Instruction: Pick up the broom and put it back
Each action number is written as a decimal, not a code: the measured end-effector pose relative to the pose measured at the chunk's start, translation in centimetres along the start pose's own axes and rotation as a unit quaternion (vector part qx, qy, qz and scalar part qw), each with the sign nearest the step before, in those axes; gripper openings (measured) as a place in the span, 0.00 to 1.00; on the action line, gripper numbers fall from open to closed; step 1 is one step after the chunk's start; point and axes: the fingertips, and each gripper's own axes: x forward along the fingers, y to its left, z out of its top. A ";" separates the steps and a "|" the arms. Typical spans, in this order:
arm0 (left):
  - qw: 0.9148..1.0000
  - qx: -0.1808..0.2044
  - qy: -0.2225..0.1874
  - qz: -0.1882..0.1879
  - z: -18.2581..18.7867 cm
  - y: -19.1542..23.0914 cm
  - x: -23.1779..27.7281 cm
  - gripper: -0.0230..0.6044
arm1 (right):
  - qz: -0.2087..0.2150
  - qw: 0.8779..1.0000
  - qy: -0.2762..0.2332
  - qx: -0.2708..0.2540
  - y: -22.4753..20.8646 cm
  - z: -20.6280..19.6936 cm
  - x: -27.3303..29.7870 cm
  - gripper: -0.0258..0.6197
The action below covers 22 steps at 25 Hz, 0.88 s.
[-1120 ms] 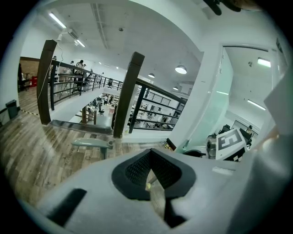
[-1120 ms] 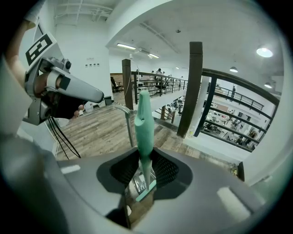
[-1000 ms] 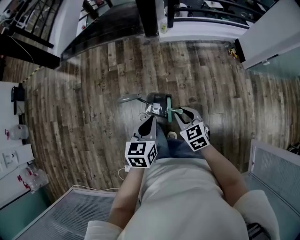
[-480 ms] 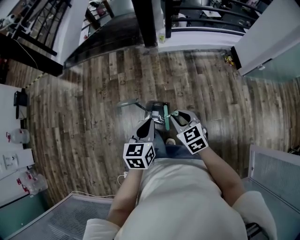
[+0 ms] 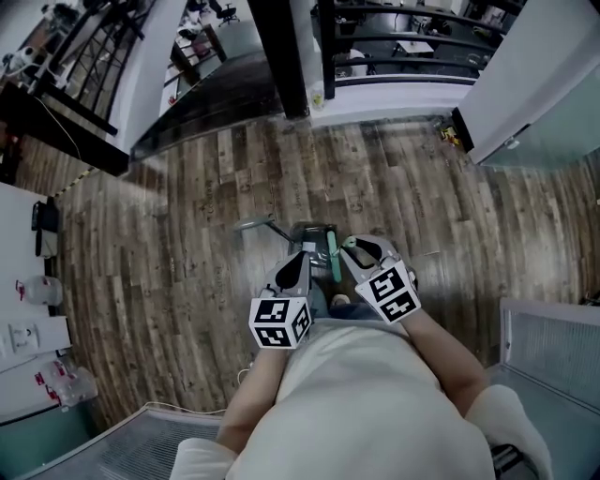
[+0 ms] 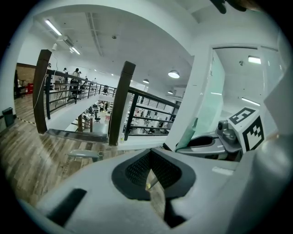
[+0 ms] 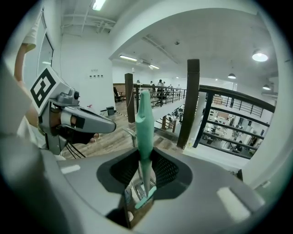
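The broom's teal handle [image 7: 144, 119] stands upright between the jaws of my right gripper [image 7: 143, 177], which is shut on it. In the head view the teal handle [image 5: 335, 251] shows just left of the right gripper [image 5: 349, 246], above the person's lap. Below lies a dark dustpan [image 5: 313, 236] with a grey handle [image 5: 257, 224] pointing left. My left gripper [image 5: 297, 261] hangs beside the right one. Its pads [image 6: 137, 170] leave only a thin slit, and nothing shows between them. The dustpan's grey handle [image 6: 85, 154] lies ahead of it on the floor.
Wooden floor [image 5: 169, 244] runs all round. A dark post [image 5: 279, 56] and a black railing [image 5: 403, 28] stand ahead. A white cabinet [image 5: 539, 80] is at the right, a white counter [image 5: 21, 291] at the left, and grey mesh panels [image 5: 122, 441] flank the person.
Both grippers have risen, the right one more, carrying the teal handle up with it. The dustpan and floor now look further below.
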 end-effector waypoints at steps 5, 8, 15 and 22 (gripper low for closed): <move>1.000 0.006 -0.006 -0.007 0.6 -0.8 -0.5 0.05 | 0.000 1.000 -0.016 -0.001 0.4 0.9 -1.6 0.19; 1.000 0.012 -0.014 -0.010 1.3 -0.9 -0.6 0.04 | -0.002 1.000 -0.027 -0.001 0.4 1.5 -2.2 0.19; 1.000 0.019 -0.018 -0.010 1.8 -1.2 -1.0 0.04 | 0.000 0.999 -0.047 -0.009 0.9 2.3 -2.9 0.19; 0.999 0.021 -0.030 -0.014 2.0 -1.6 -1.4 0.04 | 0.001 0.998 -0.057 -0.012 1.2 2.6 -3.3 0.19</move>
